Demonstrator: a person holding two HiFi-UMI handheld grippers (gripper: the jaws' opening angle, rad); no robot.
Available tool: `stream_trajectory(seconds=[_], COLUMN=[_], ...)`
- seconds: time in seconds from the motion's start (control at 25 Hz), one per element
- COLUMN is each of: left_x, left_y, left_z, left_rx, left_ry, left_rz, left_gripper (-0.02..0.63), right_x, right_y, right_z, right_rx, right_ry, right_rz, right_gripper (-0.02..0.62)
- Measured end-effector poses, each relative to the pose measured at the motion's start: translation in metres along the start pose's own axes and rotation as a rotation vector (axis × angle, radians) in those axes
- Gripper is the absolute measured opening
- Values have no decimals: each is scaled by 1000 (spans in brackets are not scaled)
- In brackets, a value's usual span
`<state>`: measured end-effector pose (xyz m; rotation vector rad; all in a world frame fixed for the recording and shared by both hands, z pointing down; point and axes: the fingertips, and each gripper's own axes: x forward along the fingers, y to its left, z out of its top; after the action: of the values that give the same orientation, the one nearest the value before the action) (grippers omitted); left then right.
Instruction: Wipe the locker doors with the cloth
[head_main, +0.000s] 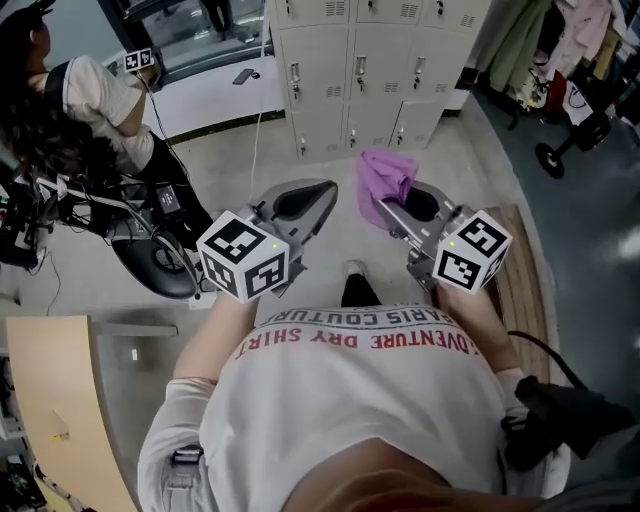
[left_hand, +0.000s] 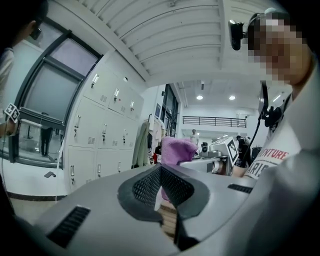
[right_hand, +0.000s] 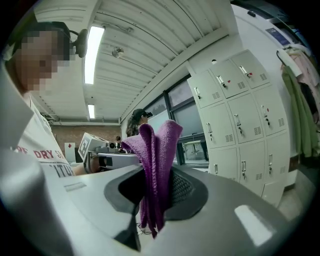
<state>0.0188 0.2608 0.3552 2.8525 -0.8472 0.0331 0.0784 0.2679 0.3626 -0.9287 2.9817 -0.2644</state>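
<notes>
I have the right gripper (right_hand: 156, 200) clenched on the purple cloth (right_hand: 156, 150), which stands bunched up out of its jaws with a short tail hanging below. The left gripper (left_hand: 162, 186) sits just to its left, jaws together on nothing. The locker doors (head_main: 370, 70) are well apart from the cloth at the far side of the floor. To wipe well I'd step in close, turn the cloth's broad fold flat against a door and press evenly in overlapping strokes, working round the handles.
</notes>
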Motion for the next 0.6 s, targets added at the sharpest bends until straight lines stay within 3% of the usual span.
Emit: stream_trajectory(seconds=[0.24, 0.6], left_x=[79, 229], left_y=[80, 209], left_z=[5, 66], left_rx=[1, 8], left_ry=[31, 44], left_rz=[48, 121], left_gripper=[2, 2], right_x=[41, 103], right_y=[-116, -299], right_z=[2, 65], right_rx=[55, 61], right_ry=[-11, -17], right_rz=[20, 42], right_gripper=[74, 73])
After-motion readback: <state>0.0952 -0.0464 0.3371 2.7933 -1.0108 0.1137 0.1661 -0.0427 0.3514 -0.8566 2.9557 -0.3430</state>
